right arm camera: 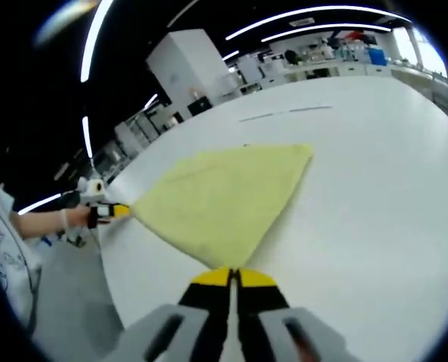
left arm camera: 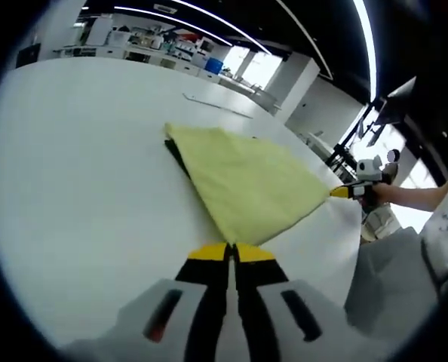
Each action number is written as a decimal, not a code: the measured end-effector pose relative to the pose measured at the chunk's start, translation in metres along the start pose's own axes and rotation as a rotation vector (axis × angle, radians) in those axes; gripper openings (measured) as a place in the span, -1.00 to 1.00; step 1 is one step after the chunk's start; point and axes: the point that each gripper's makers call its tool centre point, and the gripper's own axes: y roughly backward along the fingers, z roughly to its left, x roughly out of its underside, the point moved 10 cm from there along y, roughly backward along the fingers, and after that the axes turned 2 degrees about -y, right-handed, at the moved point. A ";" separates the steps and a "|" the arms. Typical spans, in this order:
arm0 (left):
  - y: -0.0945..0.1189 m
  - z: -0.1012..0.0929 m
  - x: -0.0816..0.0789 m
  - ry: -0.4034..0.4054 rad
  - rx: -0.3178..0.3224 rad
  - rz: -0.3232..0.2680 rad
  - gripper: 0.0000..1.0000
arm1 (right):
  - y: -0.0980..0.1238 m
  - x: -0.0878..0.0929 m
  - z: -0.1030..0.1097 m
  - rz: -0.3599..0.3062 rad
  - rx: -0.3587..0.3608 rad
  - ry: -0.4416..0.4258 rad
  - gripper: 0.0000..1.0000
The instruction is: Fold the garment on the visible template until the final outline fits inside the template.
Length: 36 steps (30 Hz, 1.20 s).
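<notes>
A pale yellow garment (left arm camera: pixel 247 185) lies folded flat on the white table (left arm camera: pixel 81 188). A dark strip, perhaps the template's edge (left arm camera: pixel 176 155), peeks out from under its far left side. In the left gripper view my left gripper (left arm camera: pixel 231 252) is shut on the near corner of the cloth, and the right gripper (left arm camera: pixel 343 192) pinches the corner at the right. In the right gripper view the garment (right arm camera: pixel 220 196) spreads ahead of my right gripper (right arm camera: pixel 233 277), shut on its near corner. The left gripper (right arm camera: pixel 115 211) holds the corner at the left.
The table edge (left arm camera: pixel 352 249) runs close by the right side of the cloth. A person's hand (left arm camera: pixel 405 196) and white sleeve reach in there. A thin line (left arm camera: pixel 216 105) marks the far tabletop. Benches with lab clutter (left arm camera: pixel 171 41) stand beyond.
</notes>
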 end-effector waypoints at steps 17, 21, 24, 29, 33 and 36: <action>0.028 0.005 0.028 0.055 0.011 0.019 -1.00 | 0.005 0.016 0.000 0.040 -0.039 -0.027 -1.00; 0.031 0.009 0.032 0.065 0.000 0.014 -1.00 | 0.006 0.020 0.004 0.047 -0.054 -0.029 -1.00; 0.031 0.011 0.035 0.074 -0.006 0.013 -1.00 | 0.006 0.022 0.004 0.051 -0.059 -0.035 -1.00; 0.030 0.012 0.036 0.066 -0.011 0.014 -1.00 | 0.006 0.024 0.003 0.057 -0.057 -0.034 -1.00; 0.030 0.015 0.037 0.076 -0.013 0.015 -1.00 | 0.007 0.024 0.004 0.055 -0.056 -0.028 -1.00; 0.030 0.017 0.039 0.076 -0.017 0.008 -1.00 | 0.007 0.025 0.004 0.057 -0.054 -0.029 -1.00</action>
